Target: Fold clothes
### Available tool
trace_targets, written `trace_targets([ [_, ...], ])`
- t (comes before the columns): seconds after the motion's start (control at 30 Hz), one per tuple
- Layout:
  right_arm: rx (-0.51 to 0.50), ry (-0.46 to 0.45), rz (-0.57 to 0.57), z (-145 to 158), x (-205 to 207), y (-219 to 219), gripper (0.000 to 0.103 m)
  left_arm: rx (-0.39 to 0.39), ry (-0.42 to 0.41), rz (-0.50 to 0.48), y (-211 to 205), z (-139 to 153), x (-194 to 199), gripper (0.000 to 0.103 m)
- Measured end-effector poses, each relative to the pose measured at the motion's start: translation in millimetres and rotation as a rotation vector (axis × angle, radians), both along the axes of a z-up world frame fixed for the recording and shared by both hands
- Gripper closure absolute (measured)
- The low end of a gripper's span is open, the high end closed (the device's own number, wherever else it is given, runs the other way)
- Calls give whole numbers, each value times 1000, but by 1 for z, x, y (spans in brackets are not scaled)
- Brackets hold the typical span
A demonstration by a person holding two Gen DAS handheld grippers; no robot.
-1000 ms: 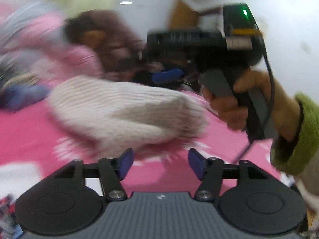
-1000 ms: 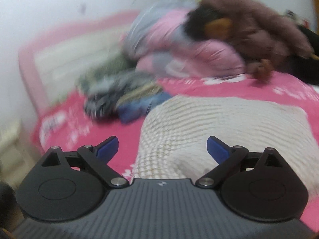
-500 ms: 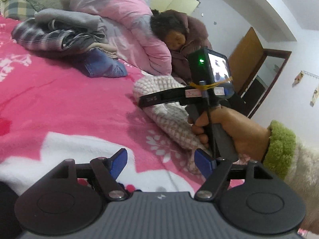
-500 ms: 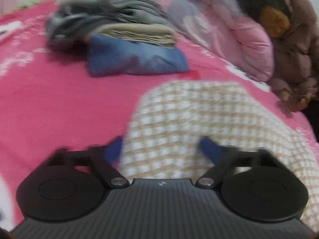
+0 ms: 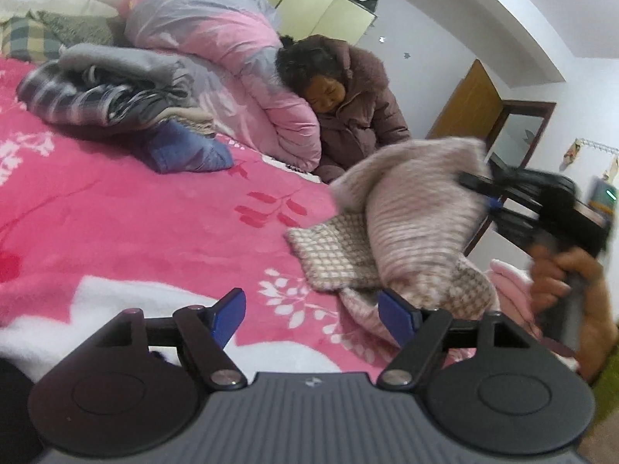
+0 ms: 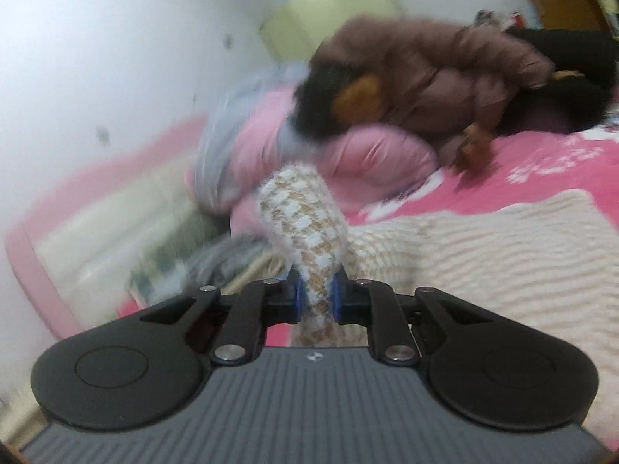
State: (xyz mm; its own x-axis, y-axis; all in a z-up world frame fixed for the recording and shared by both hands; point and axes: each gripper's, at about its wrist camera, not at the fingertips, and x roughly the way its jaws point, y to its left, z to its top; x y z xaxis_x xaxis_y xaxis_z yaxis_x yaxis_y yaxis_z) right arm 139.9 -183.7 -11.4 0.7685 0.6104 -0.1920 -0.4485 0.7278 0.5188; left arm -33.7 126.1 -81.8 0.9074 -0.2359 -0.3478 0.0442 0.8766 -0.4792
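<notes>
Site: a bed (image 5: 116, 212) covered with a pink flowered blanket.

Right tool (image 6: 316, 297): its jaws are closing, and the blue pads (image 6: 297, 297) already press on a bunched fold of the checked knit garment (image 6: 305, 228). In the right wrist view this gripped fold stands up from between the pads as a narrow roll, long axis running away from the tool and leaning slightly left. The wider, ribbed part of the same garment spreads flat over the blanket to the right of the tool. This view is blurred.

Seen from the left wrist view, the right tool (image 5: 488, 198) is raised at the right side, held by a hand (image 5: 561, 274). The garment (image 5: 418, 228) hangs from it as a drooping hump whose long axis slopes from the tool at upper right down to the bed at lower left. Its lower checked edge lies on the blanket, near the bed's right side.

Left tool (image 5: 309, 315): released, jaws opening, with nothing between the blue pads (image 5: 230, 315). The right-hand pad sits just beside the garment's lower edge; whether it touches cannot be told.

Other items: a stack of folded clothes (image 5: 108, 92) lies at the far left of the bed, with a blue piece at its bottom. A pink and grey quilt (image 5: 240, 69) is bundled behind it. A person in a brown padded coat (image 5: 356, 116) leans on the quilt. A wooden door (image 5: 468, 104) stands at the far right.
</notes>
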Motion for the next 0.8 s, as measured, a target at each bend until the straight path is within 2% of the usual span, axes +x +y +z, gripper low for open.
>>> trace_targets([
  [0.23,232,-122,-72,-12,-94,-111,91,77,-10,-54,-39,22,11,23],
  [0.4,358,-77,-181,-45,-166,-178,91,124,-23,-135,-77,36,25,23],
  [0.57,456,32,-297,-93,-233,-213,91,164,-35,-227,-121,46,42,23],
  [0.7,438,197,-384,-131,-257,-226,91,230,-35,-306,-161,47,56,23],
  [0.8,415,327,-402,-146,-265,-238,85,295,-18,-356,-188,40,64,23],
])
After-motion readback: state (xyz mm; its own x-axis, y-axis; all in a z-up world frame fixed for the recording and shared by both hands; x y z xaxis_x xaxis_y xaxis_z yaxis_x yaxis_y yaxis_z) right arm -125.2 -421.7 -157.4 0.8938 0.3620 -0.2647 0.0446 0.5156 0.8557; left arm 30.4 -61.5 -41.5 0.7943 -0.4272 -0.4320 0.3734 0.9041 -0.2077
